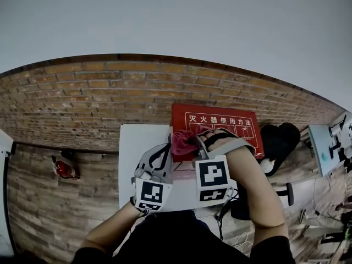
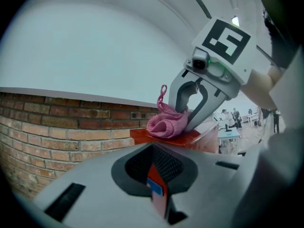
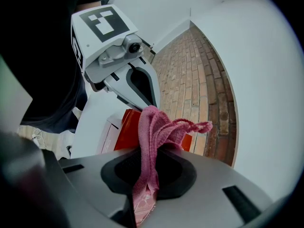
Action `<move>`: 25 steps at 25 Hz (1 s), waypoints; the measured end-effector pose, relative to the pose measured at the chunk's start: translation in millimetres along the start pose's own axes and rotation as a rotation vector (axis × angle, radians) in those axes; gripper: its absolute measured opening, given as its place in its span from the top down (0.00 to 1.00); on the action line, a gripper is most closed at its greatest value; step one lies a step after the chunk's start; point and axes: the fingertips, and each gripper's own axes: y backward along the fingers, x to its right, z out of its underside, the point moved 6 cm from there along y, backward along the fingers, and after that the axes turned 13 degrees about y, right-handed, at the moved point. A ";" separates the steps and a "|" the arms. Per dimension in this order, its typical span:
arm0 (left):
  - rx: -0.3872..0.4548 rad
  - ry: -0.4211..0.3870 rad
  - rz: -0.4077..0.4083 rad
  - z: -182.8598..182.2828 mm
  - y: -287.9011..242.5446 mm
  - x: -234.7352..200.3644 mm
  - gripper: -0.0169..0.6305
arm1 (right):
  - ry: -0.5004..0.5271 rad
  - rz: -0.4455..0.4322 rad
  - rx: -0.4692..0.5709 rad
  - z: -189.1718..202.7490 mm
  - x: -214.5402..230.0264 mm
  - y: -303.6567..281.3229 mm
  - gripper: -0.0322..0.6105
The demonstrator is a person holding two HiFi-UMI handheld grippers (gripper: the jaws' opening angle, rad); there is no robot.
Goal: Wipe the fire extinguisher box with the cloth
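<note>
The pink cloth (image 3: 151, 137) seemed soft and light, so my right gripper (image 3: 144, 201) clamped it by one bunched end; my left gripper (image 2: 156, 190) was closed, empty.

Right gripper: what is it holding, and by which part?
The cloth, pinched across a bunched fold; one end trails back past the jaws, the rest bulges out ahead.

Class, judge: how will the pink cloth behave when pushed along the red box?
Probably floppy: the pink cloth bunches in folds beyond the jaws. Likely light: a thin loop sticks out unsupported. It may crumple against the red box.
</note>
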 end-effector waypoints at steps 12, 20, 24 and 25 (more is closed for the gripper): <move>-0.004 -0.017 0.001 -0.9 1.8 1.3 0.95 | -0.009 0.014 0.005 7.8 14.0 -11.1 0.84; -0.006 -0.020 0.000 -1.6 2.0 -0.1 0.95 | -0.032 0.012 0.022 14.8 26.4 -19.8 0.84; -0.012 -0.022 -0.005 -0.7 2.3 0.7 0.95 | -0.041 0.018 0.030 19.2 31.7 -24.6 0.84; -0.011 -0.023 -0.006 -1.1 2.1 1.0 0.95 | -0.043 0.018 0.031 20.6 33.3 -25.7 0.84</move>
